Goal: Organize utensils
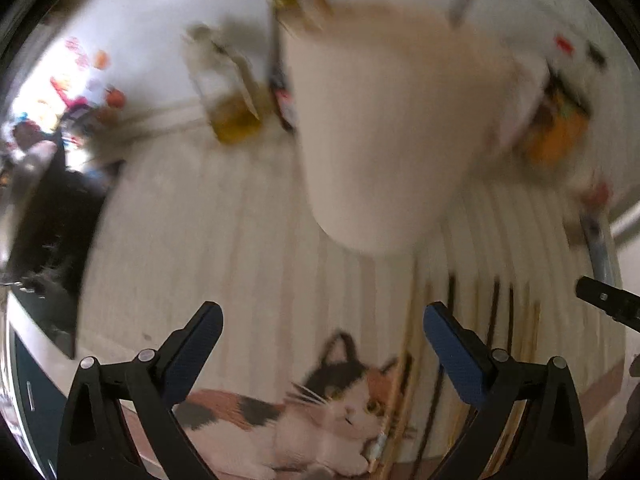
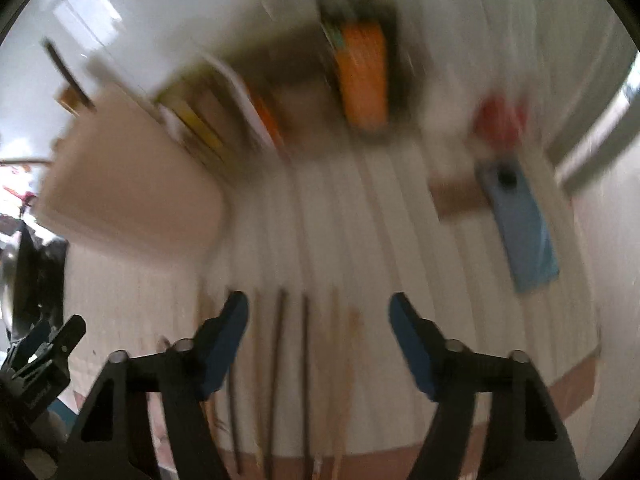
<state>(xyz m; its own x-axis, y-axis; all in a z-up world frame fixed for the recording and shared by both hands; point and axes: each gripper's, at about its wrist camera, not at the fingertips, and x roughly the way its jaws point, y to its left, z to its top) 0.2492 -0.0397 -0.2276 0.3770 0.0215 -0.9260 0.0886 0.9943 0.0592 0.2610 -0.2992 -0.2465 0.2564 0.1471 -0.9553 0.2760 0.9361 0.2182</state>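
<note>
Blurred cream cup (image 1: pixel 384 148) above cat-print mat (image 1: pixel 224 240)

- The white ribbed cloth table mat (image 1: pixel 248 240) looks woven and matt.
- The thin wooden chopsticks (image 2: pixel 280 360) look smooth.
- The cream plastic cup (image 1: pixel 384 140) looks matt.

Left gripper (image 1: pixel 322 320), right gripper (image 2: pixel 319 312): matte black angular plastic fingers, textured blue pads (image 1: pixel 192 356) on inner faces, round silver pivot screws (image 1: pixel 146 355), triangular cut-outs in arms
</note>
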